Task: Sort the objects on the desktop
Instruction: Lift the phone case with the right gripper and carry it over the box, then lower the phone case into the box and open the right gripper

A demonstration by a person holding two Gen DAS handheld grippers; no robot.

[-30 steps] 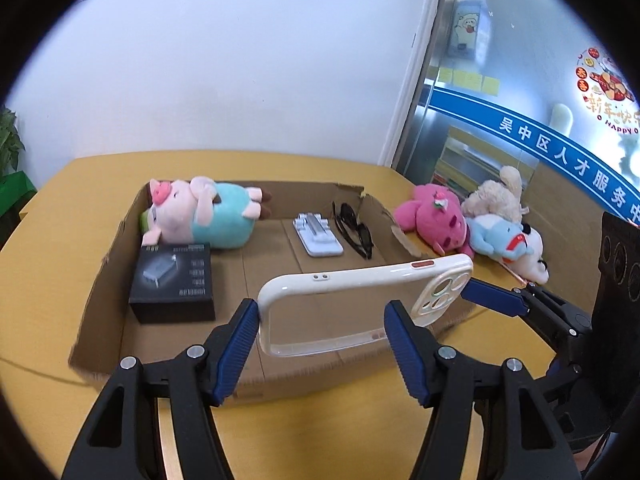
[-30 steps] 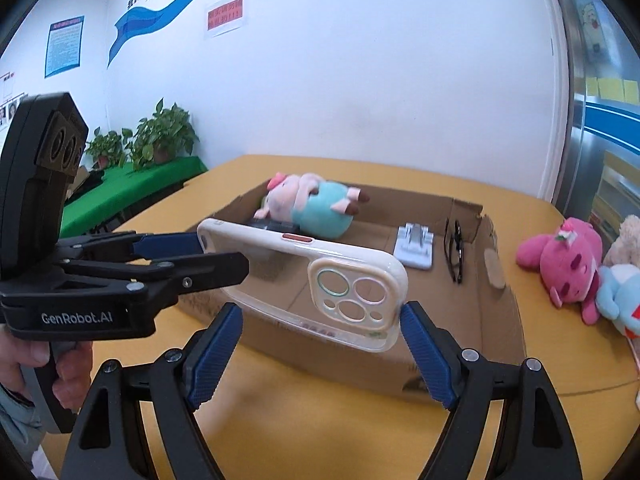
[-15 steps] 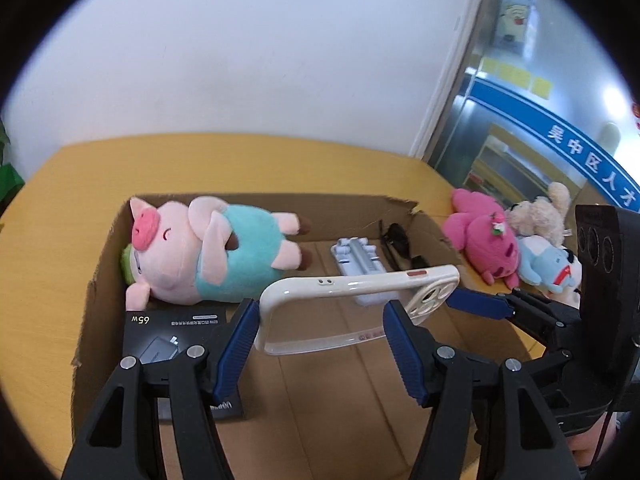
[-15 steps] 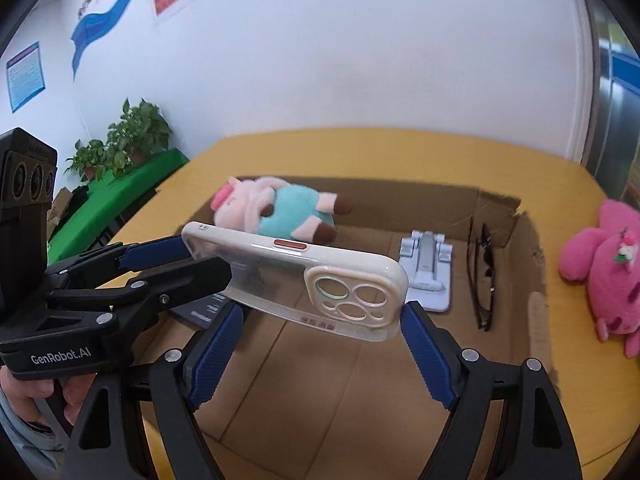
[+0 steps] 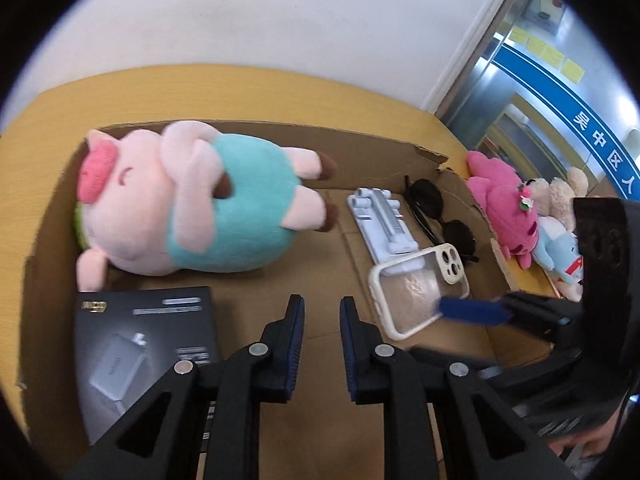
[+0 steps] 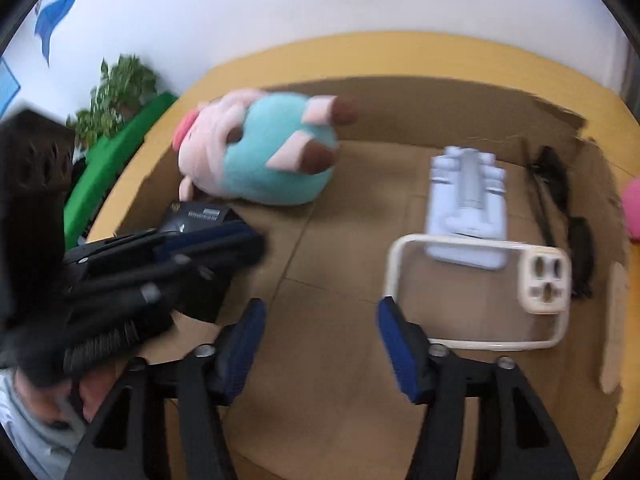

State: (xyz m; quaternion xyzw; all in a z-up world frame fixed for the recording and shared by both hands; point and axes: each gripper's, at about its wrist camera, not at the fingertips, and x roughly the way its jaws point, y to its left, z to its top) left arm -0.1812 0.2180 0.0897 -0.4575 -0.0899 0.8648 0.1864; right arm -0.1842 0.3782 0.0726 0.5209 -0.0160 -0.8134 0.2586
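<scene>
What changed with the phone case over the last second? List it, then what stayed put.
The phone case went from being held up between both hand-held grippers to lying on the cardboard box floor, overlapping the white stand. The left hand-held gripper and right hand-held gripper have let go. The pig plush, black box and sunglasses stayed.

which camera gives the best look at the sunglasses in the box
The left wrist view: the sunglasses show both dark lenses, fairly sharp, beside the phone stand. In the right wrist view they are blurred and edge-on at the cardboard box wall.
</scene>
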